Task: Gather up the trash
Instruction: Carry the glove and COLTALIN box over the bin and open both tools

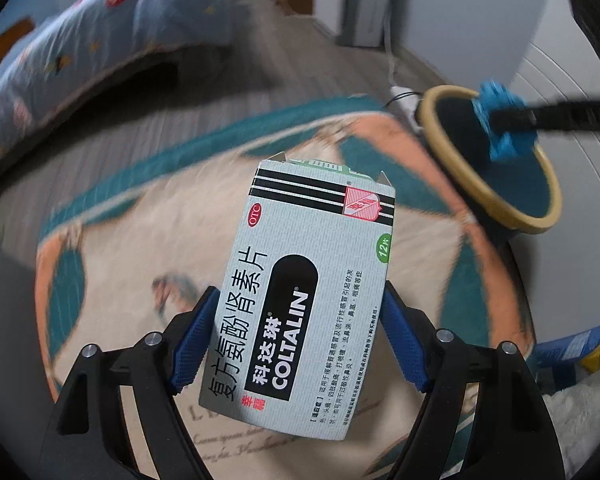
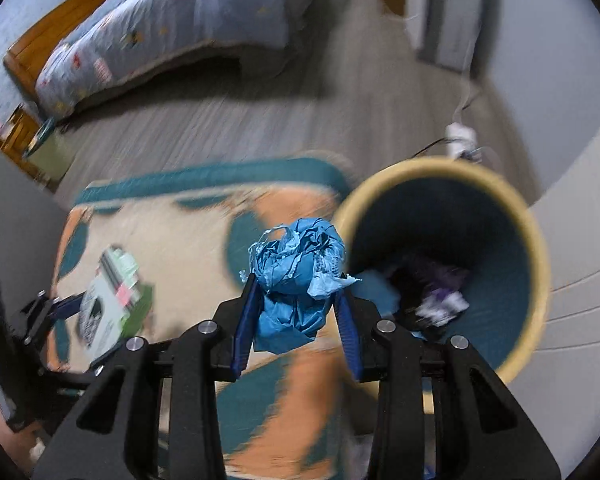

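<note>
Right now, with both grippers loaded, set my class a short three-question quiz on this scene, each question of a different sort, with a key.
1. True or false: the left gripper holds a medicine box.
2. What does the right gripper hold? A) a crumpled blue wad B) a bottle C) a spoon
3. Fill in: the bin stands beside the patterned ____.

Key:
1. True; the pads press on its two sides.
2. A, the crumpled blue wad.
3. Rug. The bin already has some trash in it.

Dim, even indoor light — fisheye-bent edges, dark corners, motion-blurred surroundings.
</note>
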Available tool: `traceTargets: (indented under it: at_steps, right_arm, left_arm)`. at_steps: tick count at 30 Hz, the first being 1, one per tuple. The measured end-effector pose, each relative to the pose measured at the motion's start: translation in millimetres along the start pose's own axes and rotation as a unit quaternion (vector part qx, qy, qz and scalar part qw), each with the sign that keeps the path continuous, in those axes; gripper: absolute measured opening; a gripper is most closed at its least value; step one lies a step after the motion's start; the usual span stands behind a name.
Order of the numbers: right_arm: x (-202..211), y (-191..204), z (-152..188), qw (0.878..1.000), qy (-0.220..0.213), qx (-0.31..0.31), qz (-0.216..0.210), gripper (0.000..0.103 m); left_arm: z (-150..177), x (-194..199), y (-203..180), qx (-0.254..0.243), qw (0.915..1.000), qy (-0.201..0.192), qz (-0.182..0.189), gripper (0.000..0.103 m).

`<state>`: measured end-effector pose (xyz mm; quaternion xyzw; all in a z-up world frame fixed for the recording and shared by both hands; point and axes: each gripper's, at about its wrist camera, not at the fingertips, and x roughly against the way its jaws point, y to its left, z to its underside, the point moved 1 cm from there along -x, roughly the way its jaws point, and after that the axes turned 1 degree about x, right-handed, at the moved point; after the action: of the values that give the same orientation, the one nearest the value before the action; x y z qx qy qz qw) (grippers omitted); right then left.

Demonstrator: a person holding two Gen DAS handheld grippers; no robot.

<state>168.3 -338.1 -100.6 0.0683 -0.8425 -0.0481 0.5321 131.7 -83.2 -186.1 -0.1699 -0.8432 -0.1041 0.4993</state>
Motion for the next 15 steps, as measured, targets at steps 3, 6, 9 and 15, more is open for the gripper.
traceTargets:
  at_steps: [3,6,9,15]
  right_arm:
    - [16,-45,-5,0.999,-0.023,-0.021,0.033,0.036]
    - [17,-96,-1,0.996,-0.026,-0.063,0.053,0.036]
    - [8,-138,10,0.992,-0.018,-0.108,0.060,0.036]
    - [-14,-168,26,0.981,-0.009,-0.192,0.035,0.037]
  left_arm:
    - [-11,2,-19,-0.032,0.9993,-0.017,0.010,0.079]
    - [-32,5,-51,-0.057,0.9975,-0.029,0.031,0.079]
    - [-54,0,-82,-0.075,0.9954,-0.033,0.050,0.079]
    - [-90,-32,-140,-0.114,0.9898,-0.023,0.082,0.079]
